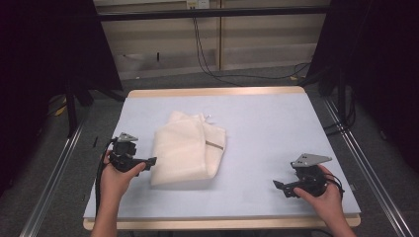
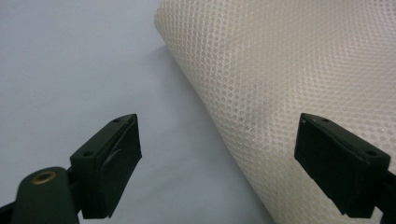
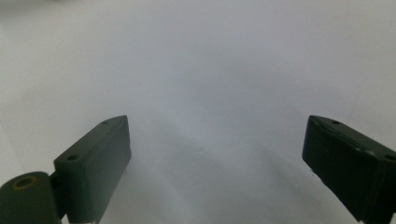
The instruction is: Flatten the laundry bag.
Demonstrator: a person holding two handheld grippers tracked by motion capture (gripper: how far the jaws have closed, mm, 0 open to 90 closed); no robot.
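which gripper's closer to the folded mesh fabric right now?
Left. The left gripper sits open at the mesh fabric's left edge; the right gripper is open over bare table, well off to its right.

My table (image 1: 276,123) fills the centre of the frame, pale blue with a wooden edge. Beyond it I see grey floor (image 1: 163,81), black cables (image 1: 207,59) trailing top centre, beige wall panels (image 1: 257,34), and dark curtains (image 1: 44,49) at both upper corners

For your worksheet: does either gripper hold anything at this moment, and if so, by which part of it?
Nothing is held. The left gripper is open beside the folded white mesh cloth, its jaws clamping nothing. The right gripper is open over the bare table.
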